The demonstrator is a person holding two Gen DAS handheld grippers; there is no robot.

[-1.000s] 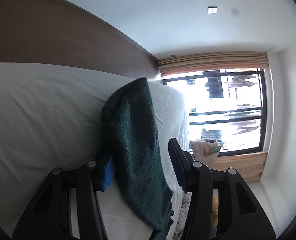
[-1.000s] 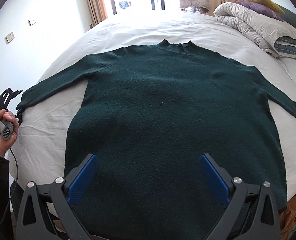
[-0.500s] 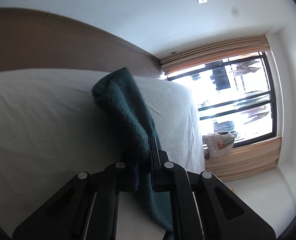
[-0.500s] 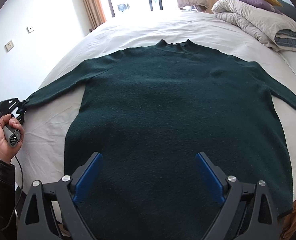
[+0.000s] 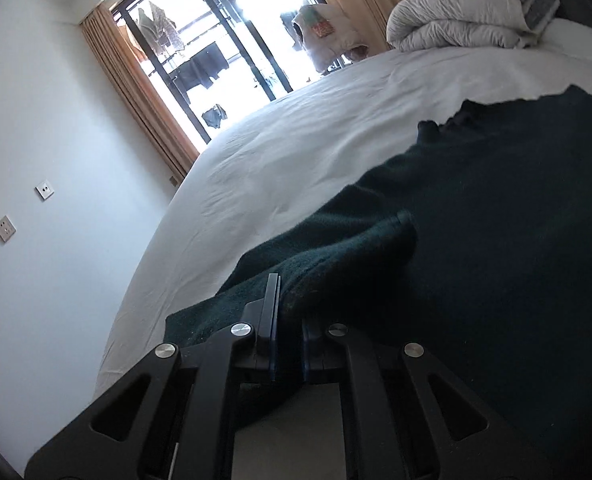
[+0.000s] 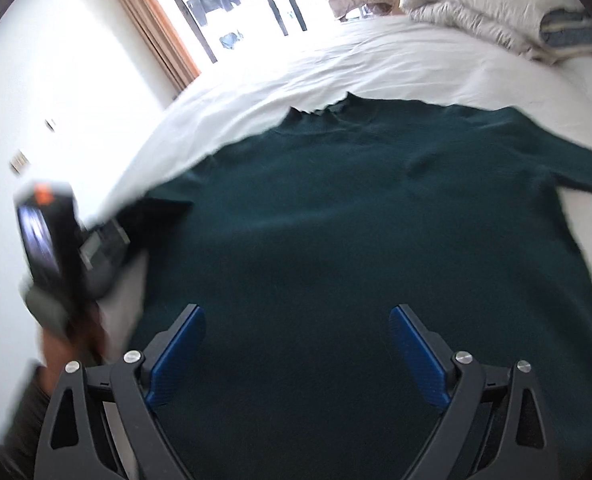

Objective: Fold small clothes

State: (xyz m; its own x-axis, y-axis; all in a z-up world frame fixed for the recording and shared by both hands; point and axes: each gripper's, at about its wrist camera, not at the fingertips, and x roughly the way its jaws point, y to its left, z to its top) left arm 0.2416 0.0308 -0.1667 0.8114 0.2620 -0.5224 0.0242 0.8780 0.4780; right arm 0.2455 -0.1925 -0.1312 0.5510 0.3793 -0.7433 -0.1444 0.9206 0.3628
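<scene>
Dark green sweater (image 6: 375, 240) lies flat on my white bed sheet (image 6: 335, 76). My left gripper (image 5: 286, 300) is clamped on its left sleeve (image 5: 323, 256), carried over the body; my right gripper (image 6: 296, 356) hovers wide, empty.

Daylight glares white through the window (image 5: 232, 52) at twelve o'clock. The right wrist view is motion-blurred, worst at nine o'clock. Fisheye edges bend.
</scene>
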